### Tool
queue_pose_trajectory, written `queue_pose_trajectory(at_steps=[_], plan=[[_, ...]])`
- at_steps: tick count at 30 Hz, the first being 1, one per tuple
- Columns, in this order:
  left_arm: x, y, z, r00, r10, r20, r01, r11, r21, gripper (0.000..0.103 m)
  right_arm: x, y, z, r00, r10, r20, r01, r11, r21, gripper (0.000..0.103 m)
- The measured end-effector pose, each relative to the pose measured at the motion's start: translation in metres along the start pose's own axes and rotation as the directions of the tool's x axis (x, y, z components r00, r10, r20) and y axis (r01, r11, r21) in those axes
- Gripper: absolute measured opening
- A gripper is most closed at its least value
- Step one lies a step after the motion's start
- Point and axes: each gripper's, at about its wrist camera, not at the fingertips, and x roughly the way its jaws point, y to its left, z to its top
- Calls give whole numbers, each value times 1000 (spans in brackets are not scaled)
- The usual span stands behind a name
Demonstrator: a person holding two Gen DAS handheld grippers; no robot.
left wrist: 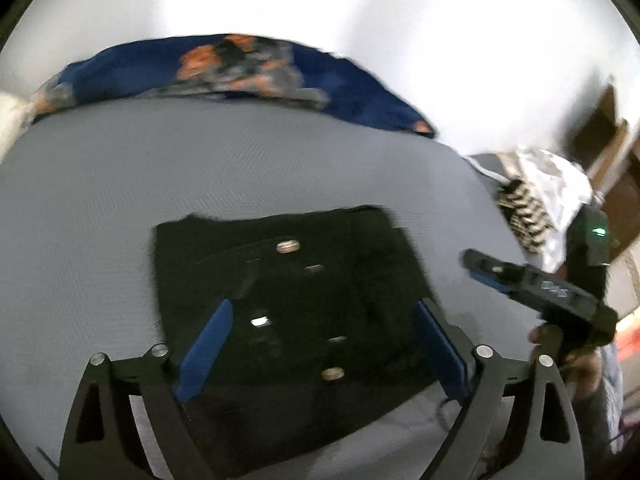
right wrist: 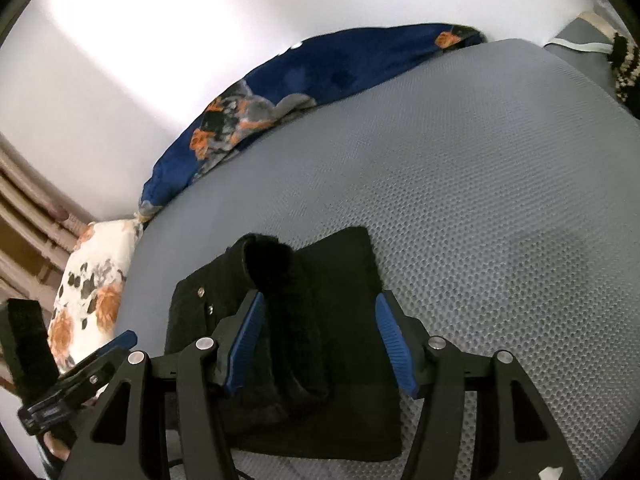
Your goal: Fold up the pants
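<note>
The black pants (left wrist: 288, 320) lie folded into a compact rectangle on the grey bed, with metal buttons showing on top. They also show in the right wrist view (right wrist: 304, 344), with a raised fold running up the middle. My left gripper (left wrist: 324, 312) is open and empty, hovering over the folded pants. My right gripper (right wrist: 320, 308) is open and empty, its blue-padded fingers either side of the raised fold. The right gripper also shows at the right of the left wrist view (left wrist: 472, 260), and the left gripper at the lower left of the right wrist view (right wrist: 124, 338).
A grey textured mattress (right wrist: 480, 200) carries the pants. A blue floral blanket (left wrist: 248, 68) lies along the far edge by the white wall. A floral pillow (right wrist: 92, 292) sits at the left. Patterned laundry (left wrist: 532, 200) lies at the right edge near a wooden door.
</note>
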Motion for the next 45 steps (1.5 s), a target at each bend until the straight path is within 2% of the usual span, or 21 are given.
queue_pose_trajectory(at_steps=[5, 9, 13, 16, 21, 22, 23, 25, 26, 29, 30, 32, 34, 37, 41, 43, 45], plan=[[-3, 55, -16, 994, 105, -20, -106, 980, -166, 91, 22, 8, -2, 990, 89, -110, -94, 995, -42, 57], [-3, 82, -26, 984, 173, -45, -179, 958, -225, 91, 45, 11, 1, 968, 137, -211, -154, 986, -68, 57], [3, 96, -37, 968, 234, -91, -250, 937, -245, 91, 70, 9, 6, 946, 146, -290, -169, 984, -58, 57], [6, 96, -40, 956, 273, -108, -291, 930, -224, 91, 88, 7, 10, 940, 125, -318, -150, 987, -57, 57], [6, 97, -44, 955, 274, -116, -294, 929, -226, 91, 113, 10, 17, 916, 211, -341, -228, 973, -11, 56], [6, 98, -44, 955, 273, -118, -294, 927, -231, 91, 116, 9, 19, 912, 233, -338, -242, 970, 16, 52], [6, 99, -43, 955, 273, -120, -294, 926, -235, 91, 120, 6, 22, 905, 263, -335, -260, 964, 55, 41], [7, 100, -44, 956, 268, -122, -291, 925, -243, 91, 124, 3, 24, 892, 302, -336, -281, 953, 111, 27], [7, 101, -43, 956, 266, -123, -289, 925, -245, 91, 122, 3, 24, 894, 306, -328, -281, 952, 120, 24], [8, 100, -43, 956, 265, -124, -288, 927, -240, 91, 100, 14, 23, 925, 255, -282, -252, 967, 45, 12], [9, 100, -42, 957, 262, -124, -285, 928, -240, 91, 92, 16, 24, 928, 257, -271, -253, 966, 47, 11], [10, 100, -41, 958, 258, -123, -281, 930, -237, 91, 77, 23, 24, 934, 257, -246, -254, 966, 48, 10], [12, 98, -37, 959, 256, -121, -278, 934, -226, 91, 59, 33, 22, 953, 211, -219, -217, 976, -4, 10], [13, 92, -30, 965, 238, -112, -258, 942, -215, 91, 42, 34, 22, 964, 191, -185, -195, 981, 0, 9], [15, 80, -19, 969, 230, -87, -243, 953, -182, 91, 28, 11, 19, 978, 143, -149, -139, 990, 40, 9], [19, 72, -14, 968, 237, -81, -247, 957, -151, 91, 33, -5, 16, 983, 97, -157, -85, 993, 82, 9], [25, 66, -11, 967, 239, -87, -248, 960, -129, 91, 42, -17, 10, 986, 22, -165, -12, 998, 57, 9]])
